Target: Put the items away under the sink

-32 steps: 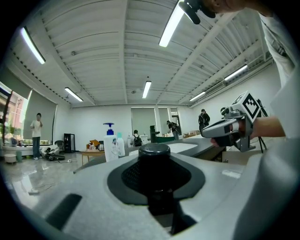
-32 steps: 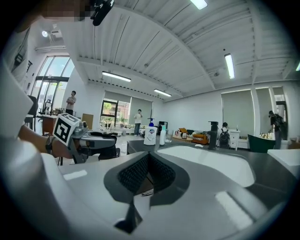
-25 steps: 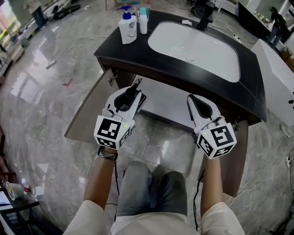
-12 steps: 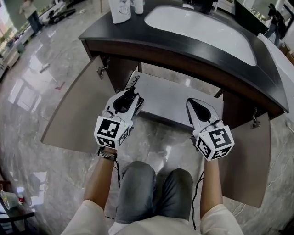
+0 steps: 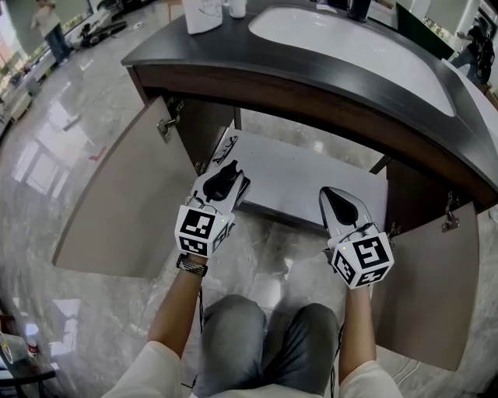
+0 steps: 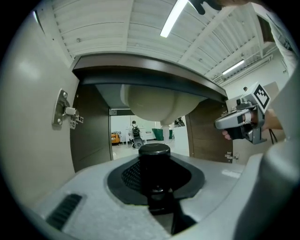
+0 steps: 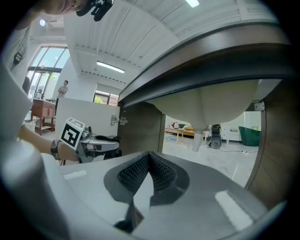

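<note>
My left gripper [image 5: 229, 172] [image 6: 156, 174] is shut on a black cylindrical item [image 5: 220, 182] [image 6: 155, 161] with a round cap. It hovers level at the front left of the open cabinet under the sink [image 5: 352, 48]. My right gripper [image 5: 334, 194] [image 7: 148, 159] is beside it at the cabinet's front right, its ribbed pads meeting at the tip with nothing between them. The pale cabinet shelf [image 5: 311, 180] lies just beyond both tips. Each gripper shows in the other's view: the right gripper [image 6: 238, 123] and the left gripper [image 7: 93, 143]. The basin's underside [image 6: 158, 100] hangs above.
Both cabinet doors stand wide open, the left door [image 5: 123, 194] and the right door [image 5: 424, 289]. A white pump bottle [image 5: 203, 13] stands on the dark countertop [image 5: 233, 62]. A door hinge [image 6: 63, 112] is close at my left. My knees are below on the marble floor.
Both grippers have sunk together from counter height to the level of the open cabinet. The head view has dropped and the doors look wider. The left grip on the black item is unchanged.
</note>
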### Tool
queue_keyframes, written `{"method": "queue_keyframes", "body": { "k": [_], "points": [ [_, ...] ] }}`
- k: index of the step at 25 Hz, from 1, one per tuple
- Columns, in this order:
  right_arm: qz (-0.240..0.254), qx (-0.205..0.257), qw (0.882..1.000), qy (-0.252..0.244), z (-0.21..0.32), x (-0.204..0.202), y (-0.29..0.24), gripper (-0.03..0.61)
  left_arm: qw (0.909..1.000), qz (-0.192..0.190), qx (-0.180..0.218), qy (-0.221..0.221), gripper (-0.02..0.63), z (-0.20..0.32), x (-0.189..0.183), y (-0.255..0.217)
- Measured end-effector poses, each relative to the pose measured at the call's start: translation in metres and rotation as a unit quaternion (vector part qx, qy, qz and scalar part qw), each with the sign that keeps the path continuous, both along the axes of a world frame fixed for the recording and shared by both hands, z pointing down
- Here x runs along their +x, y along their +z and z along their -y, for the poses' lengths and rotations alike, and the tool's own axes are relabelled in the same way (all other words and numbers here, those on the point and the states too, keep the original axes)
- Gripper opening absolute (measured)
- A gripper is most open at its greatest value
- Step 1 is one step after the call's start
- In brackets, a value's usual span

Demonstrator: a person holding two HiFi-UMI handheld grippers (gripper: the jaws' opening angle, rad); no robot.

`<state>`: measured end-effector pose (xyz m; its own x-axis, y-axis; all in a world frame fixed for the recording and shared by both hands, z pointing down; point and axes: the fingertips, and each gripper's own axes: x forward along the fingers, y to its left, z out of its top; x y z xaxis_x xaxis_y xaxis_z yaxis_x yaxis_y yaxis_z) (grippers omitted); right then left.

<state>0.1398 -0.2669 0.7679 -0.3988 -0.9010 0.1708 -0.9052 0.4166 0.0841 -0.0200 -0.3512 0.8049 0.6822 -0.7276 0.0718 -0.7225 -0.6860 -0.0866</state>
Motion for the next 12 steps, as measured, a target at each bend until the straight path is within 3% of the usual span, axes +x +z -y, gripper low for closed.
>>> {"method": "queue_keyframes", "body": {
  "k": [12],
  "points": [
    [-0.002, -0.012, 1.000, 0.015, 0.010, 0.011, 0.027, 0.008, 0.9999, 0.011, -0.007, -0.007, 0.097, 0.069, 0.018, 0.055]
  ]
}}
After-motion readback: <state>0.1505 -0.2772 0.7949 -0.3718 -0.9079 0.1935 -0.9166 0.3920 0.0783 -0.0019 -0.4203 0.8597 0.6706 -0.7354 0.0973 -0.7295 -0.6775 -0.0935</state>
